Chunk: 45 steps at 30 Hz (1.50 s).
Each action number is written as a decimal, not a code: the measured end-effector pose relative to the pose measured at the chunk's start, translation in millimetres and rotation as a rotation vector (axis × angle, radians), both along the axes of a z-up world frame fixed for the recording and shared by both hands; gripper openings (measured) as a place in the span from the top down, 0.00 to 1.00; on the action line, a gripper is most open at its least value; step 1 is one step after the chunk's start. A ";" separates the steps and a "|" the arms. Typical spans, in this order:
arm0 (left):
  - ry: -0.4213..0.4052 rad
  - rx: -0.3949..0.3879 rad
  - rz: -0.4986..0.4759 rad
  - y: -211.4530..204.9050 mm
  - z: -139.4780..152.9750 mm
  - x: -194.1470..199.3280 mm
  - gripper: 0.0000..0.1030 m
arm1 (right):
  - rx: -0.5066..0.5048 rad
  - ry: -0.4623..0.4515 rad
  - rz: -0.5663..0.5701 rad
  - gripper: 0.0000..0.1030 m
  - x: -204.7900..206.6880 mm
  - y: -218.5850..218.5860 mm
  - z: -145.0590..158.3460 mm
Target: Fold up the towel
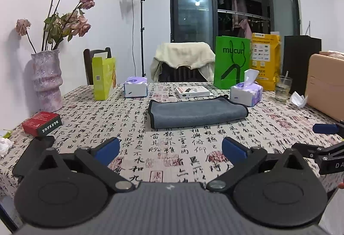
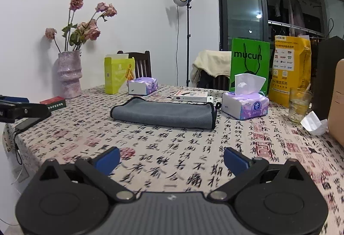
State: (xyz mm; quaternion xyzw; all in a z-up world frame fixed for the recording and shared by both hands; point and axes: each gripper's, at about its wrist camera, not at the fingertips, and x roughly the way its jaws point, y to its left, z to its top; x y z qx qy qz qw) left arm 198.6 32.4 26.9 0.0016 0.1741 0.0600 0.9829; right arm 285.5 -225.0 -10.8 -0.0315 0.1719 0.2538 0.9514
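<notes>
A grey towel (image 1: 196,113) with black edging lies folded into a flat rectangle on the calligraphy-print tablecloth (image 1: 176,149). It also shows in the right wrist view (image 2: 165,114). My left gripper (image 1: 171,150) is open and empty, held back from the towel over the near part of the table. My right gripper (image 2: 171,159) is open and empty, also well short of the towel. The right gripper's fingers (image 1: 324,128) show at the right edge of the left wrist view. The left gripper's fingers (image 2: 15,99) show at the left edge of the right wrist view.
Behind the towel are two tissue packs (image 1: 246,94) (image 1: 135,86), a white box (image 1: 192,91), a green bag (image 1: 232,62), a yellow bag (image 1: 266,58) and a glass (image 1: 283,88). A vase (image 1: 46,80), red box (image 1: 42,123) and yellow-green carton (image 1: 104,78) stand left. A tan box (image 1: 326,86) stands right.
</notes>
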 end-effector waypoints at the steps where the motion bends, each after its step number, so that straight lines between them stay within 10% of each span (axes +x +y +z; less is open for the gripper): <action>1: -0.001 0.001 -0.006 -0.2 -0.5 -4.3 0.00 | 0.003 -0.004 -0.002 0.00 -5.8 0.2 -0.2; 45: -0.095 -0.028 0.016 -14.8 -15.0 -162.0 0.00 | 0.031 -0.081 -0.028 0.00 -174.5 -2.4 8.8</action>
